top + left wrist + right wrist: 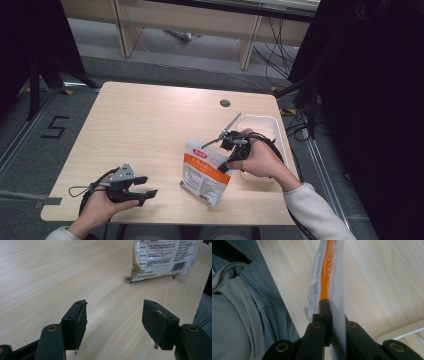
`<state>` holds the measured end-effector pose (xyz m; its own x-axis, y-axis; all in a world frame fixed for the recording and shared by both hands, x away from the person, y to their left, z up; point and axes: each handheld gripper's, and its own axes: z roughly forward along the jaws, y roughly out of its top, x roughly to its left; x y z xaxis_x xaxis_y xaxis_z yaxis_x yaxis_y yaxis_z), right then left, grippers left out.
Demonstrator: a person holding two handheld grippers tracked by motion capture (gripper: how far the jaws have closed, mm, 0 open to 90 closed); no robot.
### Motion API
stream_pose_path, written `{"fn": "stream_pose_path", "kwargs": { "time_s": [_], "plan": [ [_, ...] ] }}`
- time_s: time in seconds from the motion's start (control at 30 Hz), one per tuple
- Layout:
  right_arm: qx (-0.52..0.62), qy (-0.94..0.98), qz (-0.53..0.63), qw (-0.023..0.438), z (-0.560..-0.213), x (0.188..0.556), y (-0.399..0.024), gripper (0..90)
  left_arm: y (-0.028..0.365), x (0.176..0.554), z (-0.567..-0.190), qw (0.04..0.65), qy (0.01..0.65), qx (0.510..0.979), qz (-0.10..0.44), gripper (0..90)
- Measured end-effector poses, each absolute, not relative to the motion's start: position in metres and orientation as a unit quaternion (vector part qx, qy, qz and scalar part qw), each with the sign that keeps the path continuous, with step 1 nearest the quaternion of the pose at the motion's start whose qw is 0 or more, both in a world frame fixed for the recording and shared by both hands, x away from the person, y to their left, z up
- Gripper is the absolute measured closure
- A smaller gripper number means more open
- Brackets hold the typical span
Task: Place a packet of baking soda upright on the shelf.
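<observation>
Orange-and-white plastic pouch (206,171) hangs from the right gripper (226,165), pinched at one edge, w/ its lower corner at or just above the tabletop near the front edge; can't tell if it touches. Right gripper view: both black jaws clenched on the pouch (329,285), seen edge-on, orange band w/ white lettering running up the face, fine print on the white side — too blurred to read. High view: orange band carries white characters, not legible; rows of small print below.

Left gripper view shows the pouch's back (162,257): printed table of small text, barcode at the lower right, a curled tan flap at the lower left corner. No brand readable.

Left gripper (142,187) sits at the front-left of the light wood table (145,120), held in the left hand (102,207), jaws released and apart, nothing btwn them, well apart from the pouch.

White tray (260,122) lies at the table's right edge, just behind the right hand (260,157). Floor left of the table has a black "5" (54,126) marked on it.
</observation>
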<state>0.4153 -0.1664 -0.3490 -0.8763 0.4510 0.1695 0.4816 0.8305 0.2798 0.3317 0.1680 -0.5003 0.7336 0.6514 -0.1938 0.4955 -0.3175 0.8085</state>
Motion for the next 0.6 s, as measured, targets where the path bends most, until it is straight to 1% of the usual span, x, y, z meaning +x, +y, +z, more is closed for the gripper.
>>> {"fn": "stream_pose_path", "kwargs": {
  "time_s": [0.17, 0.6],
  "plan": [
    [-0.234, -0.96, -0.151, 0.036, -0.342, 0.416, -0.168, 90.0, 0.167, 0.332, -0.501, 0.466, 0.357, 0.805, 0.083, 35.9],
    [-0.229, -0.964, -0.135, 0.022, -0.328, 0.419, -0.173, 90.0, 0.167, 0.332, -0.501, 0.469, 0.359, 0.802, 0.085, 35.9]
  ]
}}
